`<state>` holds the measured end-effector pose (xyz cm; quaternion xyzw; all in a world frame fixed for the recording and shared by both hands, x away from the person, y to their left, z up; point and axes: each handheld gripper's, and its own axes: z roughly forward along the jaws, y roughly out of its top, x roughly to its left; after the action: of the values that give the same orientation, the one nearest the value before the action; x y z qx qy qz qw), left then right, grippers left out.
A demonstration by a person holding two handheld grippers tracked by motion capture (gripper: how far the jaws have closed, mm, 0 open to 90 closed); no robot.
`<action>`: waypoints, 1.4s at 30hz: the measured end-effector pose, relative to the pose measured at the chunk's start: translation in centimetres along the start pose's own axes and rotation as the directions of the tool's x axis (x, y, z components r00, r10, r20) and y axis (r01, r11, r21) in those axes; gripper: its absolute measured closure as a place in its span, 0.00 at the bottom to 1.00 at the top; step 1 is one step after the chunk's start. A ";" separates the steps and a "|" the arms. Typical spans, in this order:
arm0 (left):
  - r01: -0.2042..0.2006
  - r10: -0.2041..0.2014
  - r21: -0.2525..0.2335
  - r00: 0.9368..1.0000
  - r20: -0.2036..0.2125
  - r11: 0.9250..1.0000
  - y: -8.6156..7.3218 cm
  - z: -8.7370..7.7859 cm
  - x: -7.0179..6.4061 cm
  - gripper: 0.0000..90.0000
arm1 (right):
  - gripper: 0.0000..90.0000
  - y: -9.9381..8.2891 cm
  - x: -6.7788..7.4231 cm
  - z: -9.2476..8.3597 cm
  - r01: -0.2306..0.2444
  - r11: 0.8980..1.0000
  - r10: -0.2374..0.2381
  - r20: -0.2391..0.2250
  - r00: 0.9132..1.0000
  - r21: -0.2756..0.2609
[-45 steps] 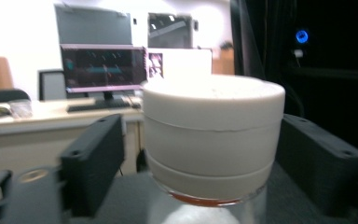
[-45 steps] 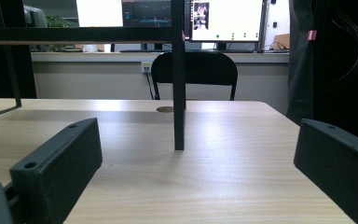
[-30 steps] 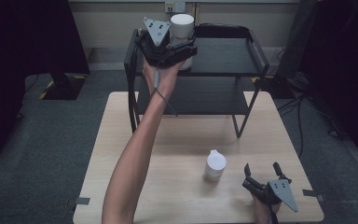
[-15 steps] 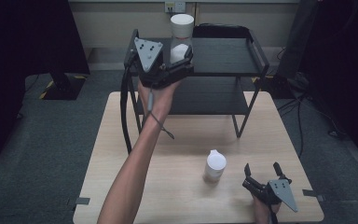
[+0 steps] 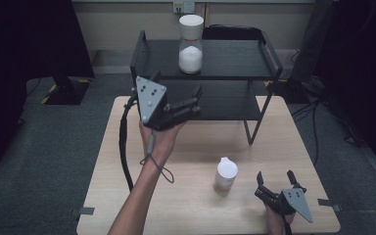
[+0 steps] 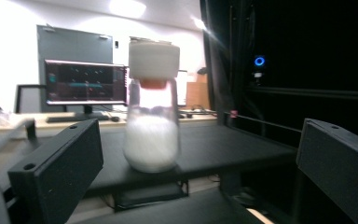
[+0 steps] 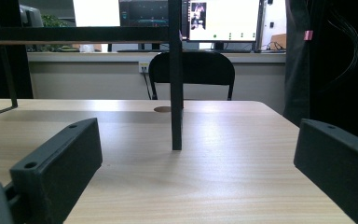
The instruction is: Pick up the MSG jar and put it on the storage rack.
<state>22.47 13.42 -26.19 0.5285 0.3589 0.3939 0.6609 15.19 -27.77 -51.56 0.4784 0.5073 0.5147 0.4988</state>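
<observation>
Black shelf with jar at 12 o'clock, left hand-held gripper open, empty, right hand-held gripper open beside bottle.

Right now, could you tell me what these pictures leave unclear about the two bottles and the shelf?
- Tall bottle contents: left gripper view, blurred and backlit.
- Small bottle label: high view, too small.
- Shelf lower tier, left part: high view, hidden behind the left gripper.
- Shelf top: right gripper view, cut by the upper edge.

Office or lab room, computer monitors on a desk, office chair, grey carpet
</observation>
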 end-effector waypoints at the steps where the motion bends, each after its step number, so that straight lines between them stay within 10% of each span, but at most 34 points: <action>1: -0.009 0.009 0.007 1.000 -0.002 1.000 -0.5 -0.4 -0.1 0.00 | 0.00 0.0 0.0 0.0 0.000 1.000 0.000 0.000 1.000 0.000; 29: -0.014 0.021 0.079 0.996 -0.088 0.997 -15.2 -7.9 -1.2 0.00 | 0.00 0.0 0.0 0.0 0.000 1.000 0.000 0.000 1.000 0.000; 42: -0.020 0.043 0.117 0.978 -0.203 0.993 -19.8 -10.6 -0.3 0.00 | 0.00 0.0 0.0 0.0 0.000 1.000 0.000 0.000 1.000 0.000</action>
<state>15.68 15.01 -47.56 0.5277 0.4386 0.4354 0.5827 15.18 -27.77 -51.56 0.4784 0.5073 0.5147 0.4989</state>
